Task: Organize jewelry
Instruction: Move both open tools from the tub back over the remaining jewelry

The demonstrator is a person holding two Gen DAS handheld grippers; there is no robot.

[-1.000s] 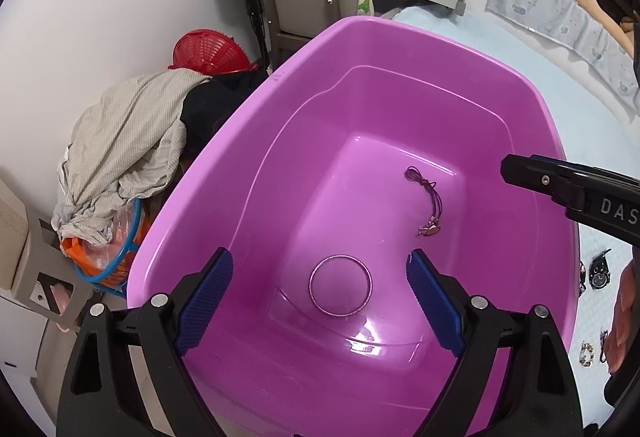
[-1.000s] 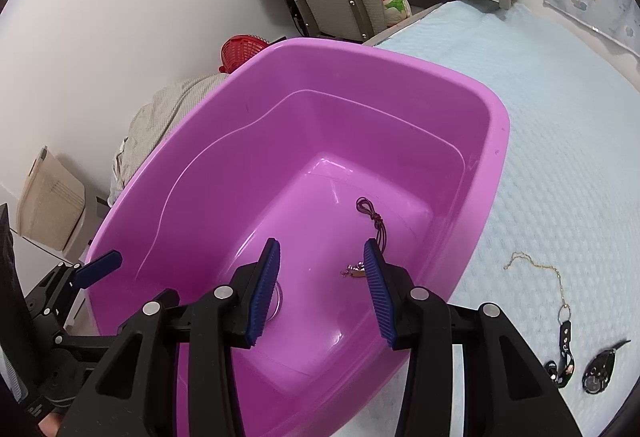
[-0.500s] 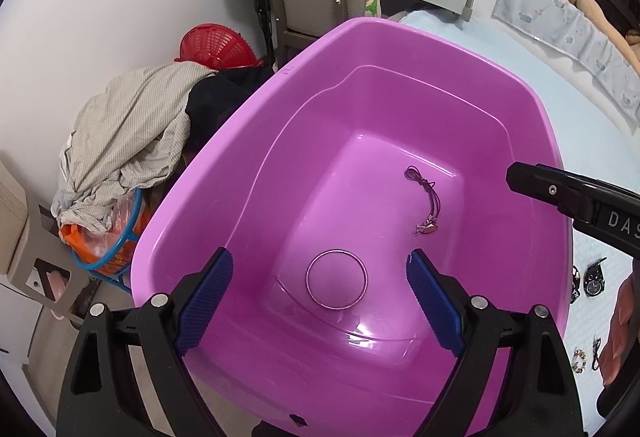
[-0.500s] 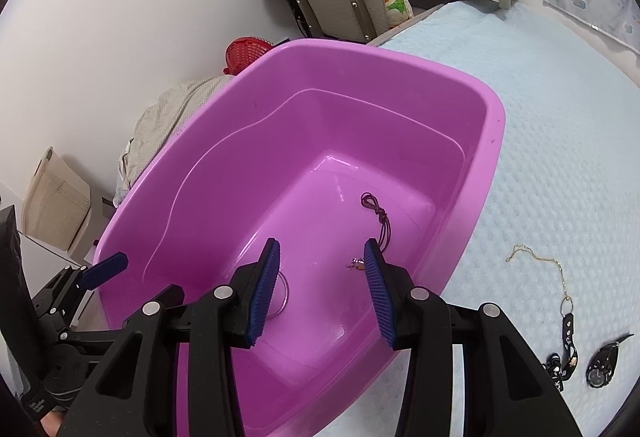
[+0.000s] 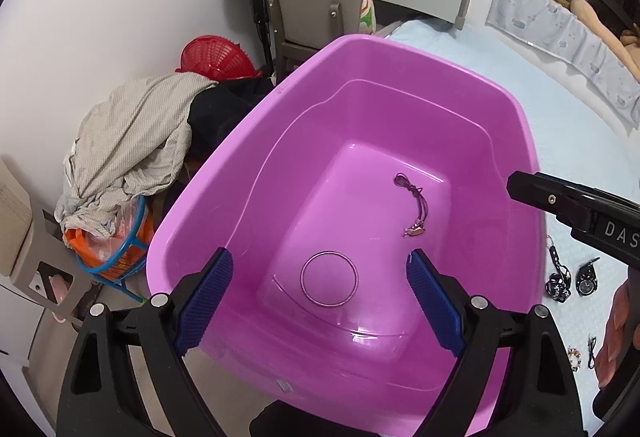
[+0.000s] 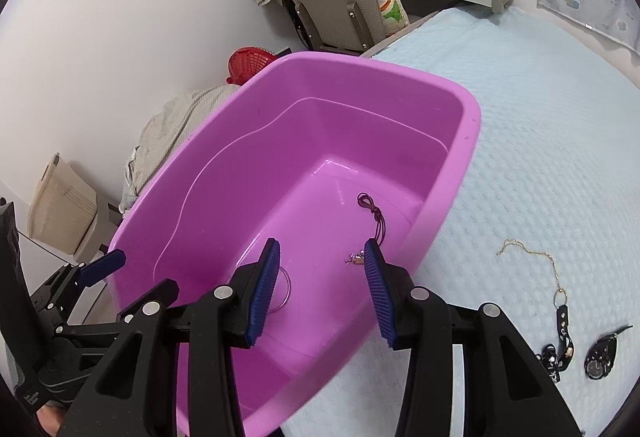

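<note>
Left wrist view: the left gripper [image 5: 320,297] and right gripper [image 6: 320,293] are drawn back, jaws wide, empty; bangle [image 5: 329,279] and cord charm [image 5: 412,205] lie in the purple tub [image 5: 248,141]; gold chain [image 6: 532,257] remains on the bed.

The bangle [image 6: 285,291] in the right wrist view is mostly hidden behind the right gripper [image 6: 320,291]'s left finger; only a thin arc shows. The cord charm [image 6: 370,227] has its lower end half covered by the other finger. In the left wrist view the right gripper [image 5: 576,213] runs off the frame's right edge, its jaws out of sight, lettering cut at "DAS". The beaded piece [image 5: 573,355] by that edge is too small to identify. The dark keychain [image 6: 558,345] carries lettering too tiny to read. The clothes pile [image 6: 176,133] sits partly behind the purple tub [image 6: 448,85]'s far rim.
</note>
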